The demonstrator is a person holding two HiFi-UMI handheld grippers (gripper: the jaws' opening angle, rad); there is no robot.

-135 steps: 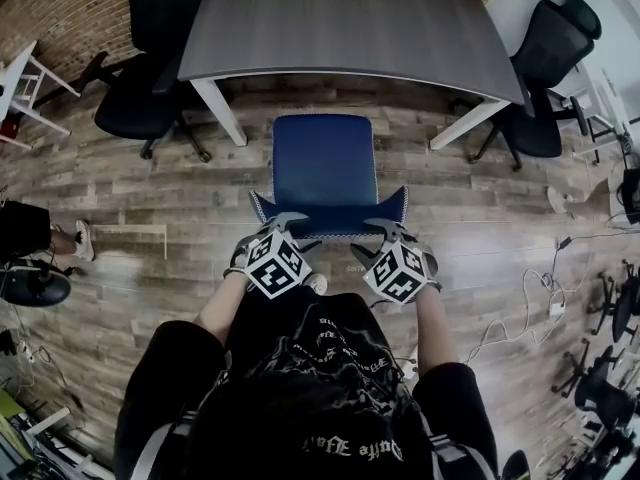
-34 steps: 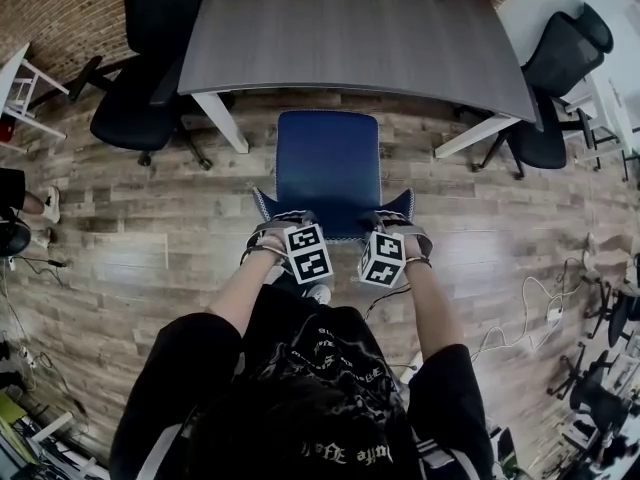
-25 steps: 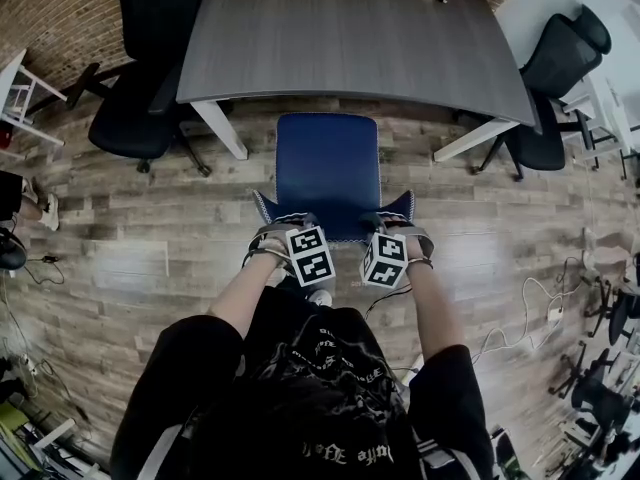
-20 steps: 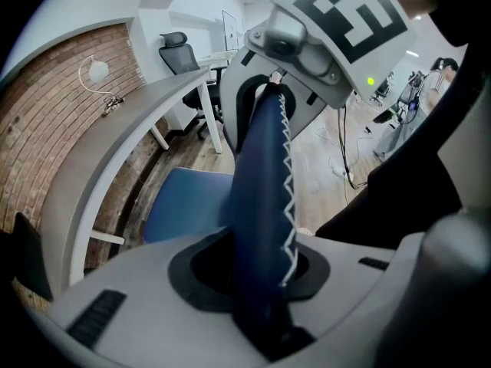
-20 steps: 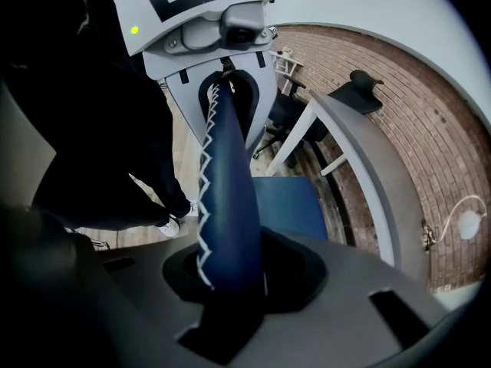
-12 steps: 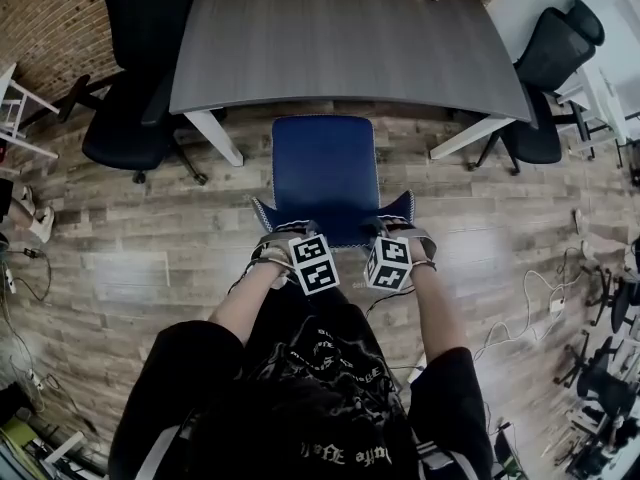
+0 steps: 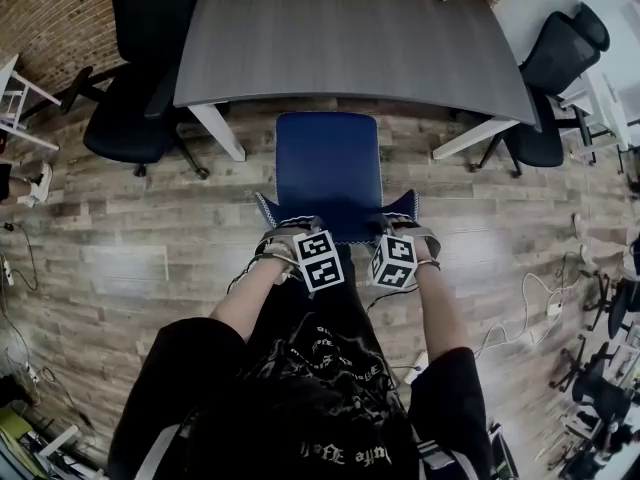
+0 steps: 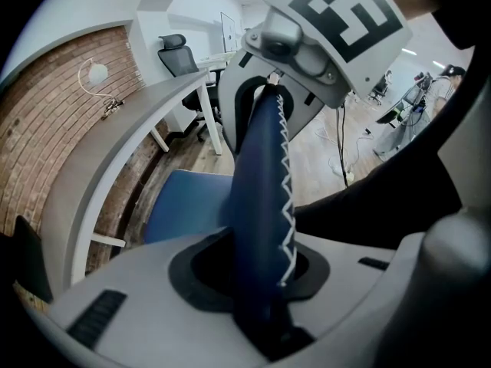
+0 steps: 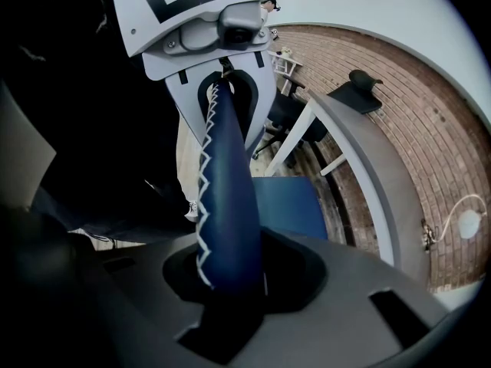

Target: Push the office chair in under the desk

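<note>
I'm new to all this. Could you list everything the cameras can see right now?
desk: one, grey top and white legs, ahead of the person
blue chair: one, blue, just short of the desk
office chairs: at least two, black, at the desk's ends
cables: several, white, on the wood floor at right
brick wall: one, brown, far left
left gripper: one, grey, shut on the blue chair's backrest
right gripper: one, grey, shut on the same backrest

Black printed T-shirt (image 7: 322,368), short sleeves (image 7: 165,373), black-and-white marker cubes (image 7: 320,261)
</note>
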